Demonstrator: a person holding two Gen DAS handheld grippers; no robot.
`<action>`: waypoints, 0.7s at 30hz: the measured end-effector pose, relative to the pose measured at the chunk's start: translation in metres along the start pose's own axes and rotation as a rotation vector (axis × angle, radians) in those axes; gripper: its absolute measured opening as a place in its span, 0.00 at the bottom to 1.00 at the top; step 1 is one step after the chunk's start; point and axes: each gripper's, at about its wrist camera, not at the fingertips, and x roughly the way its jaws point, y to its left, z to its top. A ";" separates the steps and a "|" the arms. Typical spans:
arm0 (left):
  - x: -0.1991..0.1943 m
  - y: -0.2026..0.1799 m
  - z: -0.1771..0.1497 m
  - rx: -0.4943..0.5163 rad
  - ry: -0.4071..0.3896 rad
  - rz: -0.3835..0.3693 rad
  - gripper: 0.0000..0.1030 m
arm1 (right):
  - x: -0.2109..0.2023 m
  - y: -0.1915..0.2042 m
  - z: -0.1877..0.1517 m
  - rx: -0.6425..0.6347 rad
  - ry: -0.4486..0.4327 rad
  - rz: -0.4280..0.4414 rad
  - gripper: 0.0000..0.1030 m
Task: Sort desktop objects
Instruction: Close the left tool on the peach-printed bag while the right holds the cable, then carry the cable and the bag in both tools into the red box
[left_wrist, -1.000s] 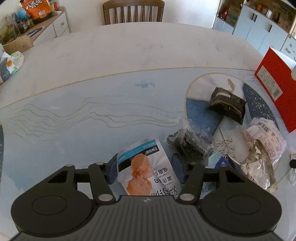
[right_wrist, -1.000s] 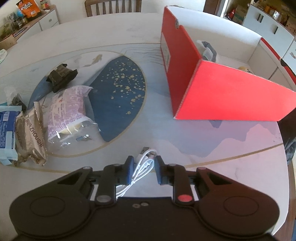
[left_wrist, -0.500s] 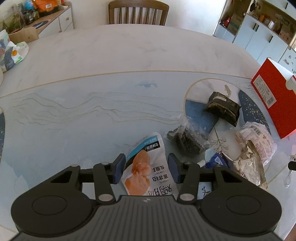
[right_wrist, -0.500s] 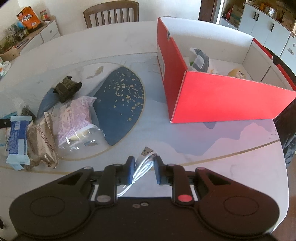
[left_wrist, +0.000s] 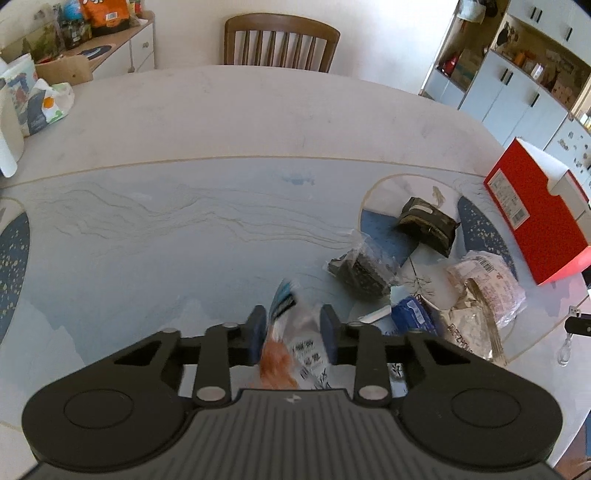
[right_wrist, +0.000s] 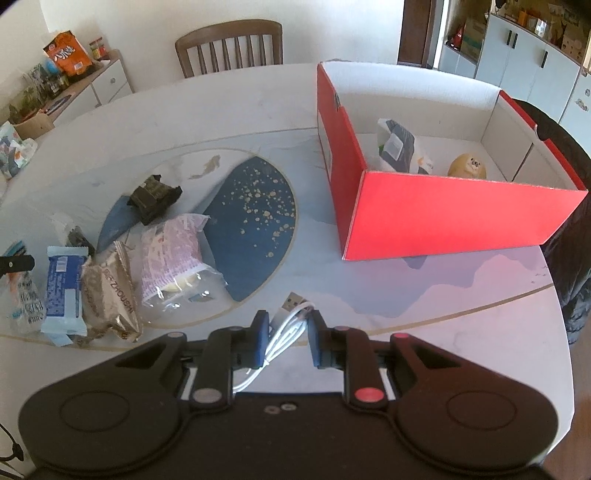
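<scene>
Gripping a snack pouch with orange picture and blue top edge, left claw closed on it from both sides, pouch crumpled and blurred, lifted above the surface. Holding a coiled white USB cable in right claw, fingers pressed on the coil from either side, USB plug poking forward past the fingertips, loose loop trailing back under the claw body.

Lying on the surface in a cluster to the right of left claw: clear bag of dark pieces, black packet further back, blue wrapped bar, silver-brown crinkled packet touching the bar, pink-printed clear bag partly overlapping the silver one.

Sitting at the right side of the surface, open red cardboard box, white inside. Resting inside the box: grey-and-white pouch leaning near the left wall, round tan item beside it, kind of item too small to tell.

Standing behind the surface's far edge, wooden chair. Visible at back left, sideboard with orange snack bag on top.
</scene>
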 end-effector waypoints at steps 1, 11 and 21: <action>-0.001 0.000 -0.001 -0.002 -0.002 -0.006 0.25 | -0.002 0.000 0.000 -0.001 -0.004 0.001 0.21; -0.016 -0.004 -0.008 -0.002 -0.007 -0.039 0.18 | -0.010 -0.005 -0.002 0.002 -0.015 0.012 0.21; -0.031 -0.012 -0.008 -0.048 0.030 -0.137 0.06 | -0.021 -0.017 0.000 -0.002 -0.029 0.011 0.21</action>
